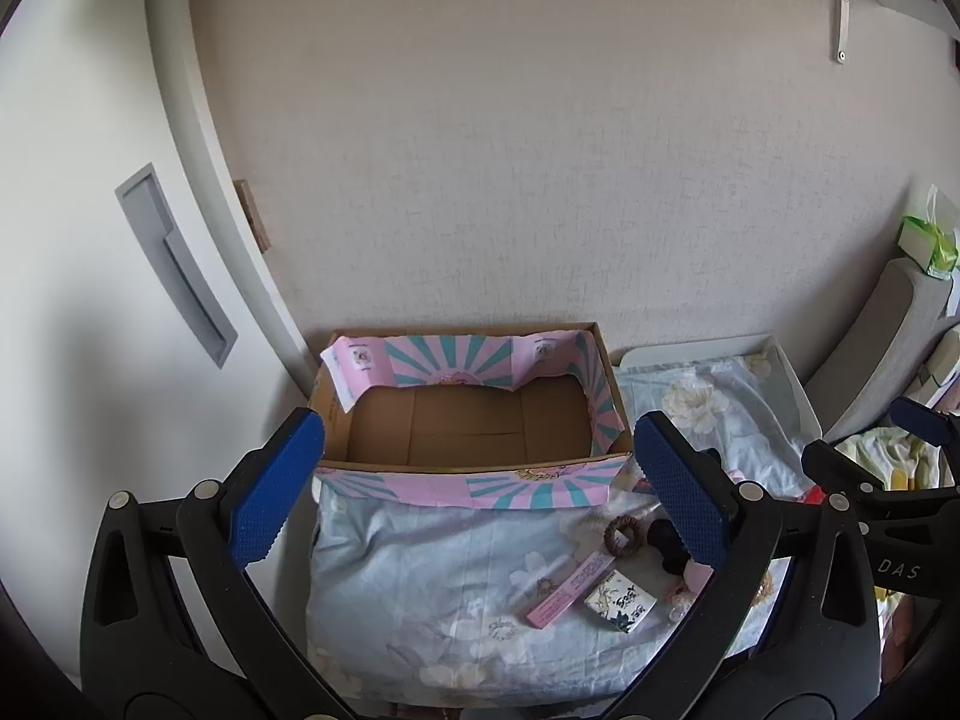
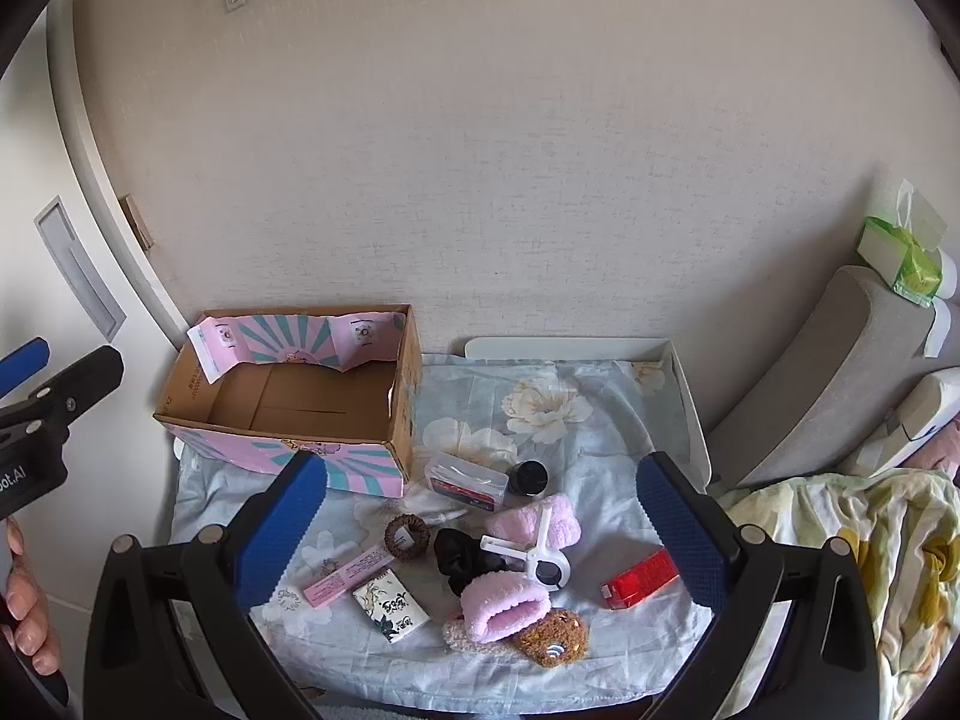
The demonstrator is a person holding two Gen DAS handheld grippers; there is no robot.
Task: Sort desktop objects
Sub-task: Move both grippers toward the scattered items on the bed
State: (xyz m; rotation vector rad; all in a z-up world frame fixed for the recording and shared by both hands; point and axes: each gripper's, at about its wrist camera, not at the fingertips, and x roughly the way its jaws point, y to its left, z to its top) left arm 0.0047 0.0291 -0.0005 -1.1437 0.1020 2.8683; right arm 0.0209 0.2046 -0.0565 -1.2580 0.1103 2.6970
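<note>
An empty cardboard box (image 2: 288, 402) with pink and teal sides stands at the back left of a table covered by a pale floral cloth (image 2: 558, 420). Loose items lie in front of it: a brown hair ring (image 2: 407, 535), a pink slim box (image 2: 348, 575), a white floral packet (image 2: 390, 601), a black scrunchie (image 2: 462, 555), a fluffy pink band (image 2: 504, 609), a white clip (image 2: 543, 552), a red box (image 2: 639, 579). My right gripper (image 2: 480, 534) hovers open above them. My left gripper (image 1: 474, 492) hangs open before the box (image 1: 468, 420), nothing between its pads.
A clear plastic case (image 2: 468, 480) and a black round lid (image 2: 529, 477) lie beside the box. A brown fuzzy clip (image 2: 552, 639) sits at the front. A grey cushion (image 2: 840, 360) and a green tissue pack (image 2: 900, 258) are to the right, bedding (image 2: 870, 570) below them. A wall stands behind.
</note>
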